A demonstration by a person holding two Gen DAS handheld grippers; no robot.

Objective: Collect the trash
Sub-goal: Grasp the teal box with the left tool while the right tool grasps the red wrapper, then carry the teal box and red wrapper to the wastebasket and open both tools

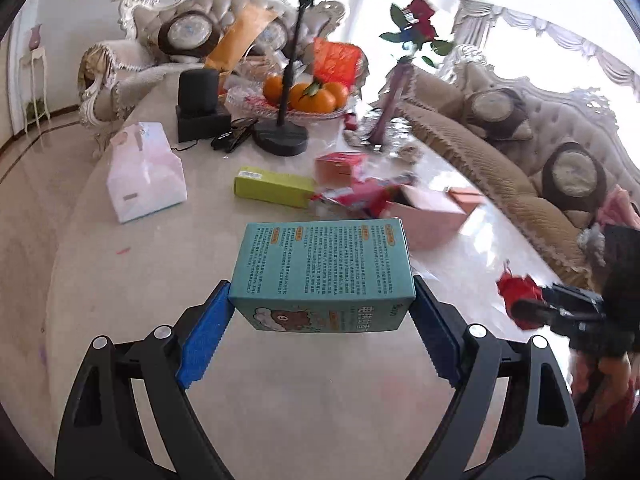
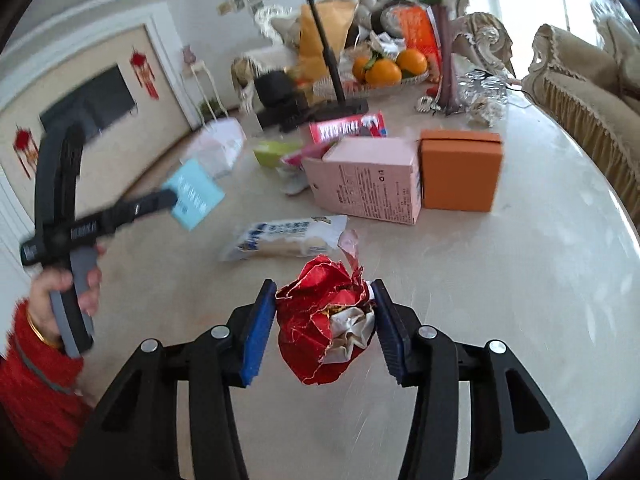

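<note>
Left gripper [image 1: 320, 312] has its 2 blue pads set wide and pressed against the sides of a teal box [image 1: 320, 268], which it holds clear above the table [image 1: 280, 380]. Dense rows of small print cover the top of the teal box, too fine to read; its front face shows a brown cartoon animal on a cloud and large white characters, upside down in this view. Right gripper [image 2: 325, 312] is clamped on a crumpled red wrapper [image 2: 320, 328], red foil with white paper showing at its torn side, held above the table as well.

On the table lie a white snack bag [image 2: 288, 238] with blue lettering I cannot read, a pink carton [image 2: 368, 180] on its side with small print and a few symbols, an orange box [image 2: 460, 172] touching it, and a red pack [image 2: 348, 128] with white letters blurred beyond reading. A green box [image 1: 276, 186] lies beside a white tissue pack [image 1: 146, 172]. Farther back stand a black stand [image 1: 286, 80] and a dish of oranges [image 1: 308, 96]. A hand [image 2: 60, 292] in a red sleeve [image 2: 36, 384] grips the left gripper's handle.
</note>
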